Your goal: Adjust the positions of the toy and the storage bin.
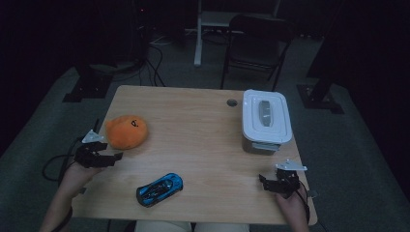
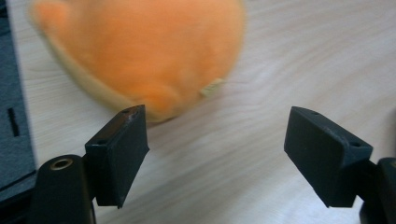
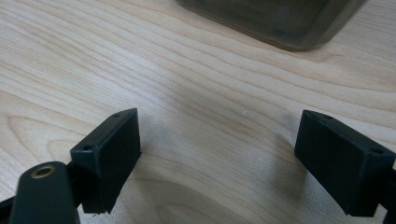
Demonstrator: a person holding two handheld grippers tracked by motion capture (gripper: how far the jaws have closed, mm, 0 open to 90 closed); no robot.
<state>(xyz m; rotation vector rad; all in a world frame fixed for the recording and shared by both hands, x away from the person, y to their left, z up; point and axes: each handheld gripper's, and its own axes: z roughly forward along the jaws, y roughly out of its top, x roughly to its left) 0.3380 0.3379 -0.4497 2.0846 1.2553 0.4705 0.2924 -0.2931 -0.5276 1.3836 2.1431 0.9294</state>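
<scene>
Your left hand-held gripper [image 1: 114, 156] is released beside the orange plush [image 1: 126, 131] at the desk's [image 1: 193, 125] nine o'clock edge, so centre both jaws around it before clenching.

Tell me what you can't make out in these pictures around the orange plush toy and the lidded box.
- Orange plush toy: left gripper view, motion blur smears it and the top edge cuts it off; its dark mark is too small in the high view.
- Lidded box: contents hidden by its white lid; right gripper view cuts it at the top edge.
</scene>
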